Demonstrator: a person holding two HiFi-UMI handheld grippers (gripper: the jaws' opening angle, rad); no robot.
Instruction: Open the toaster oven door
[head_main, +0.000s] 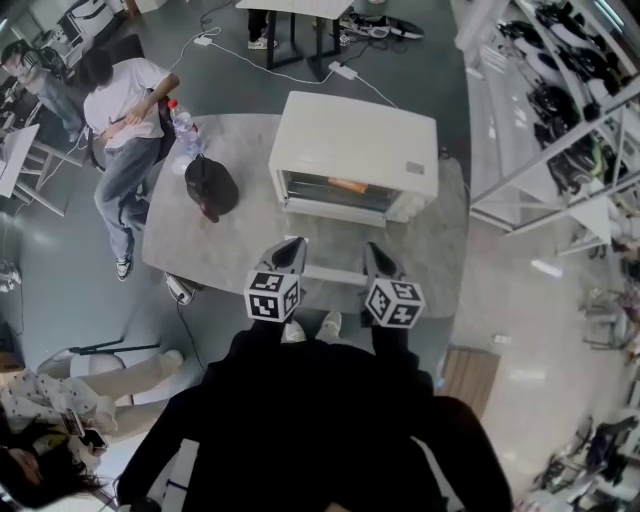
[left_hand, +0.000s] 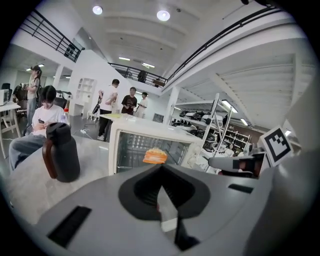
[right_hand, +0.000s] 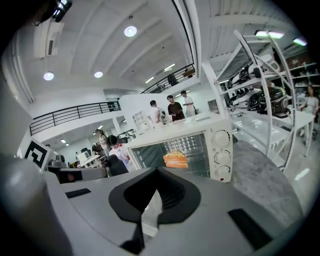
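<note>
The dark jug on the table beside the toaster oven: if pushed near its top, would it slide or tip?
Probably tip: the jug stands upright, taller than wide, on the table. Its body looks rigid, with a side handle, so it should keep its shape. How full, hence how heavy, cannot be told.

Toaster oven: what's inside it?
One orange food item sits mid-height inside the toaster oven. Much of its floor is hidden behind the left gripper and right gripper in their views.
</note>
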